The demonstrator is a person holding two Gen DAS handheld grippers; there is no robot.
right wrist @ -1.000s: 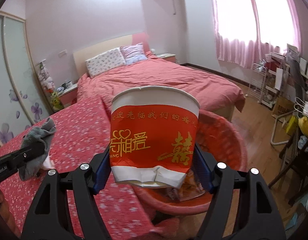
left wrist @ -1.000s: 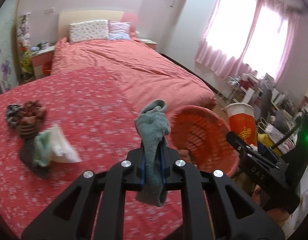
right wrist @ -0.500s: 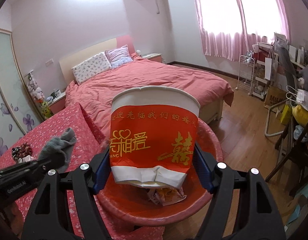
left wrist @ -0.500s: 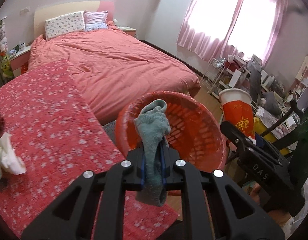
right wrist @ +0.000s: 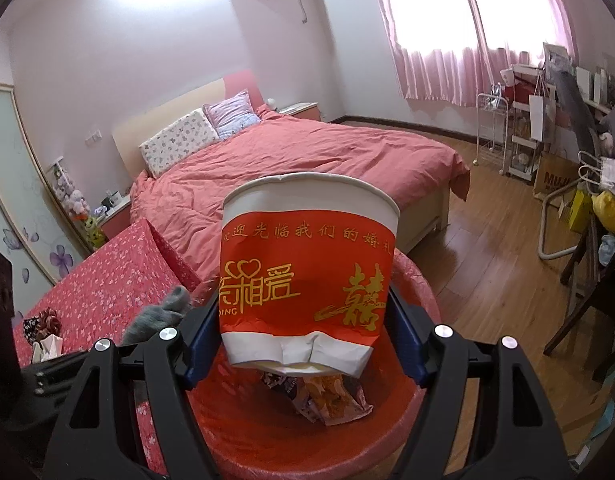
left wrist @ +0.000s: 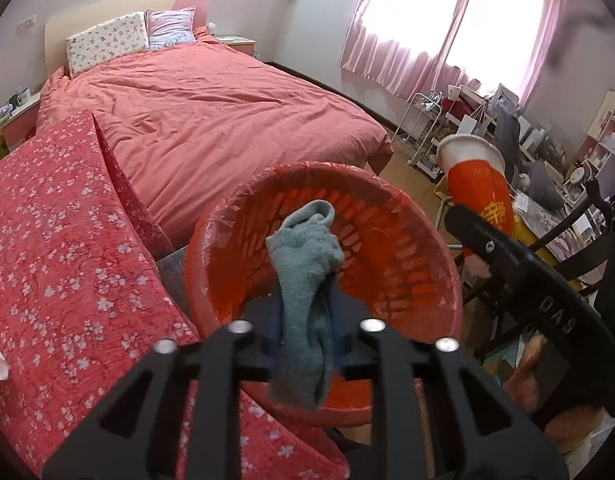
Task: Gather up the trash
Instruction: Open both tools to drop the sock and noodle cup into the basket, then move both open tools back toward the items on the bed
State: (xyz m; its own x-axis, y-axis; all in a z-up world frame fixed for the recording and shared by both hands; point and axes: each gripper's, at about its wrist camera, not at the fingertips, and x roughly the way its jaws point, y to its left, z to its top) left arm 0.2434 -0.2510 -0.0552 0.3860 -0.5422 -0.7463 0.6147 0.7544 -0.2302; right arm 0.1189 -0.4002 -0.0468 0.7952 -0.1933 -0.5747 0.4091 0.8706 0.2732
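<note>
Left wrist view, sock (left wrist: 305,280) between opening left claw (left wrist: 305,344) jaws (over red basket (left wrist: 427,280)).

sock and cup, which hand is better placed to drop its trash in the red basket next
Left. Its gripper is opening with the grey sock between its jaws, over the red basket. The right gripper grips the paper cup.
</note>
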